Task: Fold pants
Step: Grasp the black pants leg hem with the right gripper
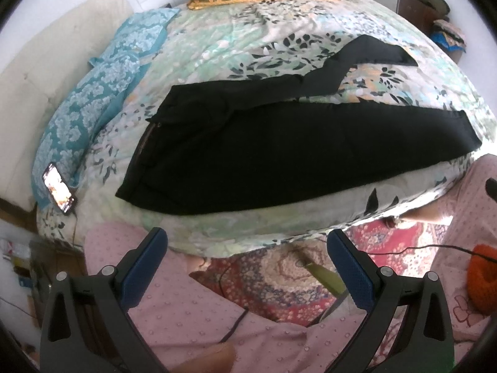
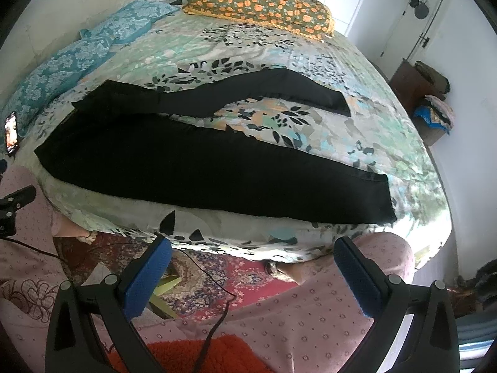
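Observation:
Black pants (image 1: pixel 264 155) lie spread flat on the floral bedspread (image 1: pixel 217 49), waistband to the left, two legs running right and splayed apart. The far leg (image 2: pixel 248 93) bends away toward the pillows; the near leg (image 2: pixel 248 180) runs along the bed's front edge. My left gripper (image 1: pixel 247 248) hangs open in front of the bed edge, below the waistband end, holding nothing. My right gripper (image 2: pixel 251 255) is open too, short of the bed edge below the near leg, touching nothing.
A lit phone (image 1: pixel 59 188) lies at the bed's left corner beside teal pillows (image 1: pixel 93 99). An orange-flowered pillow (image 2: pixel 257 6) sits at the far side. A patterned red rug (image 2: pixel 242 279), cables and the person's pink-clad legs (image 2: pixel 310 326) are below. A wooden cabinet (image 2: pixel 416 87) stands right.

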Action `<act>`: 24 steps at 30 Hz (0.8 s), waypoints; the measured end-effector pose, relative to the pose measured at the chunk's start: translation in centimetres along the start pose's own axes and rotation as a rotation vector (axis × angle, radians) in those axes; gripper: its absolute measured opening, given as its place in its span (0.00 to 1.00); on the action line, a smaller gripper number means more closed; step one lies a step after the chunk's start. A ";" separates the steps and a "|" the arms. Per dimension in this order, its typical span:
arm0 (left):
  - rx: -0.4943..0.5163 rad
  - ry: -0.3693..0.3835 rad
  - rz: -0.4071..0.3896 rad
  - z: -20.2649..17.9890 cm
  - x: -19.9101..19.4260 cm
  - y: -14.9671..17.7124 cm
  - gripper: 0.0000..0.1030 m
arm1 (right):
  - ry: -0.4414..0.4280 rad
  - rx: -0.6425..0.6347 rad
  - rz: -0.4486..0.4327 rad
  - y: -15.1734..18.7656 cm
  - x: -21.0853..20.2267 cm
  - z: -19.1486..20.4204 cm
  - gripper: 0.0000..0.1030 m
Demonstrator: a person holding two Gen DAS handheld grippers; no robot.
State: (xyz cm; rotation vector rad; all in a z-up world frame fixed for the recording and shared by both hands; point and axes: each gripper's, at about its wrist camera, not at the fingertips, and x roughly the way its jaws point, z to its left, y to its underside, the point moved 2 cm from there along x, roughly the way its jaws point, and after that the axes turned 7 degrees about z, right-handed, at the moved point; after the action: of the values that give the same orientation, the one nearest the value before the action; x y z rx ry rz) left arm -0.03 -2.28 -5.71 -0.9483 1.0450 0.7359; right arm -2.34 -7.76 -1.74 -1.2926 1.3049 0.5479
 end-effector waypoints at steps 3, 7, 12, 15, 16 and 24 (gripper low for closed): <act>-0.034 -0.033 -0.035 1.2 0.2 -1.9 0.99 | -0.010 0.003 -0.256 -1.4 -3.6 -0.8 1.00; -0.145 -0.016 -0.144 3.3 -0.8 -5.2 0.99 | -0.040 0.031 -0.553 -3.7 -5.8 -3.0 1.00; -0.186 0.047 -0.172 3.8 -0.2 -8.9 0.99 | -0.266 0.032 -0.133 -8.7 7.5 -8.1 0.94; -0.177 0.074 -0.168 3.8 0.5 -9.7 0.99 | -0.254 0.129 -0.188 -12.0 11.0 -14.4 0.96; -0.175 0.077 -0.161 3.7 0.9 -9.8 0.99 | -0.257 0.157 -0.182 -13.6 12.3 -16.9 0.96; -0.203 0.165 0.040 3.0 7.4 -11.0 0.99 | -0.284 0.441 -0.044 -28.4 27.7 -37.6 0.96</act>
State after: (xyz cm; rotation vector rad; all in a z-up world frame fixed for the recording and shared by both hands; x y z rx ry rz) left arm 13.10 -3.77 -8.87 -1.1811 1.1513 0.8177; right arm 15.85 -58.96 -7.40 -0.8428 1.0809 0.3690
